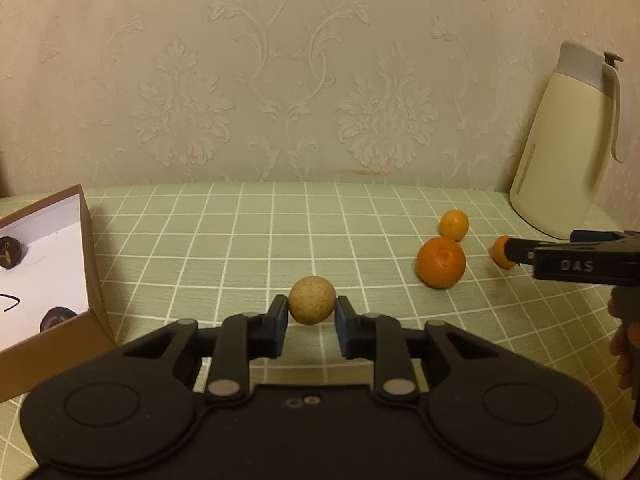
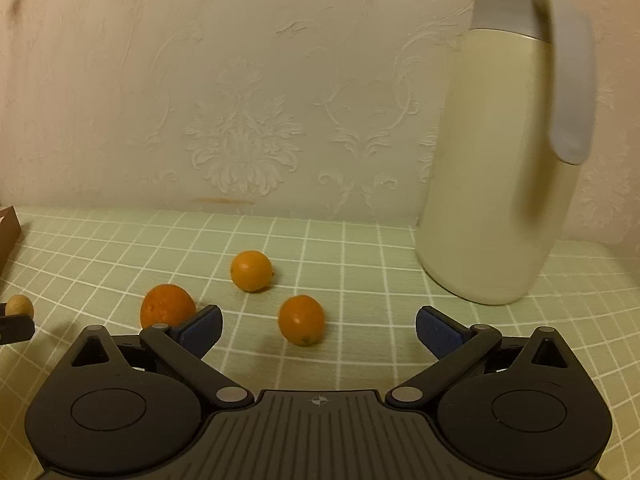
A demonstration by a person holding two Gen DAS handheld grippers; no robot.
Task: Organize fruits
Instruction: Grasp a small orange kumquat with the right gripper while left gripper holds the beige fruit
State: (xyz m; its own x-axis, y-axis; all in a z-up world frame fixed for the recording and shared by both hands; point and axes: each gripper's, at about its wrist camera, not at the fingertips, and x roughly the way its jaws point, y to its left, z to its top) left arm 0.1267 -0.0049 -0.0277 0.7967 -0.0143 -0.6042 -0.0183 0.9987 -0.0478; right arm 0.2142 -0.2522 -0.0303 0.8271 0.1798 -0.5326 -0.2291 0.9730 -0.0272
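Note:
My left gripper (image 1: 312, 312) is shut on a small round tan fruit (image 1: 312, 298) low over the green checked tablecloth (image 1: 240, 240). To the right lie a large orange (image 1: 441, 262), a small orange (image 1: 454, 224) and another small orange (image 1: 500, 252), half hidden behind my right gripper's finger. In the right wrist view my right gripper (image 2: 318, 318) stands wide open. That last small orange (image 2: 301, 320) lies just ahead, between its blue pads (image 2: 200, 330) and touching neither. The large orange (image 2: 166, 306) sits beside the left pad.
A cardboard box (image 1: 86, 248) with a white floor stands at the left and holds two dark fruits (image 1: 9, 253). A tall cream jug (image 2: 492, 180) stands at the back right by the wallpapered wall. A hand (image 1: 624, 344) shows at the right edge.

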